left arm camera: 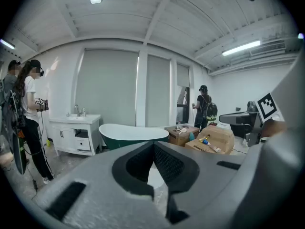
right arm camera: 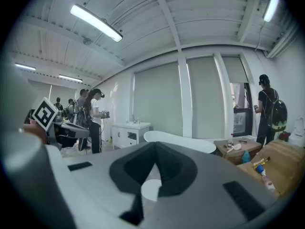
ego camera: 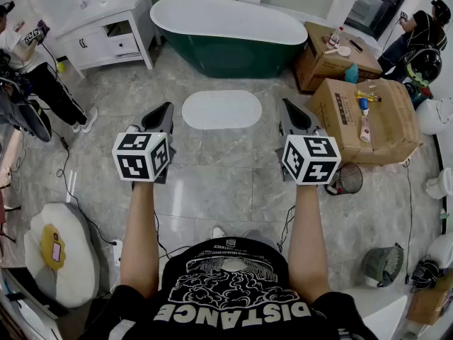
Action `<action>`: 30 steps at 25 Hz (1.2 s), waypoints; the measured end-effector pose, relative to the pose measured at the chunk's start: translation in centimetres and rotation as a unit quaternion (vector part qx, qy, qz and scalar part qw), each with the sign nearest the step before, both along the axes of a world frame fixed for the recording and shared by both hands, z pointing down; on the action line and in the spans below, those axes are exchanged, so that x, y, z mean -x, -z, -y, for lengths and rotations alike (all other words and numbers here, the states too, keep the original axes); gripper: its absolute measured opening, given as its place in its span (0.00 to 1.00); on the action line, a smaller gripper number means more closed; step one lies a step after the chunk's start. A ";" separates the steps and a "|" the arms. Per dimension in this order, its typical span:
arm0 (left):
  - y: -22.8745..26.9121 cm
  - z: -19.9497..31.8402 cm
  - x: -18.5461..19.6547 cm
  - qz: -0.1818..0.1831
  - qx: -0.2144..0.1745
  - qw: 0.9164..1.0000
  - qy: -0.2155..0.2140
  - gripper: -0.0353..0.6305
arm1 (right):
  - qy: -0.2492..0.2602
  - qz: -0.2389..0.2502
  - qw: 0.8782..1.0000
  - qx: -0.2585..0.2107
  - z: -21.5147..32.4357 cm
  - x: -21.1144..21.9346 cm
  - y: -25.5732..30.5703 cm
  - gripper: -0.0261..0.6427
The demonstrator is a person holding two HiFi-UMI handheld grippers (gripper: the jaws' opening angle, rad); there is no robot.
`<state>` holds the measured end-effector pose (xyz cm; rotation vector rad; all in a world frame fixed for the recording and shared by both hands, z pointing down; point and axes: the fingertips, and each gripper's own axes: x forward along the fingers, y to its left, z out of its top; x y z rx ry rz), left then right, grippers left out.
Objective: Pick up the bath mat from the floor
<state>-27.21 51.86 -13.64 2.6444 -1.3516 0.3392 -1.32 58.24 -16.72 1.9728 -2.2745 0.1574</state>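
The white mat (ego camera: pixel 221 110) lies flat on the tiled floor (ego camera: pixel 212 186), just in front of the green tub (ego camera: pixel 226 48) and touched by nothing. The left gripper (ego camera: pixel 167 109) and right gripper (ego camera: pixel 284 105) hang in the air on either side of it, both with jaws pressed together and empty.

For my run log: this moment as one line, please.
mat: on floor, untouched | left claw: shut, empty | right claw: shut, empty
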 end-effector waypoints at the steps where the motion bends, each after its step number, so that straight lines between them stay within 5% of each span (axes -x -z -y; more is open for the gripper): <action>1: 0.0 0.3 0.0 0.001 -0.002 1.000 -0.001 0.06 | -0.001 -0.002 1.000 0.000 0.2 0.0 0.0 0.05; 20: -1.4 4.2 -0.1 -0.008 -0.005 1.000 0.012 0.21 | -0.030 -0.004 0.999 0.012 2.8 -2.1 -1.6 0.15; 30: -3.3 10.0 -4.1 -0.002 0.009 0.999 0.031 0.29 | -0.006 0.008 1.000 0.027 9.3 -6.5 -3.9 0.20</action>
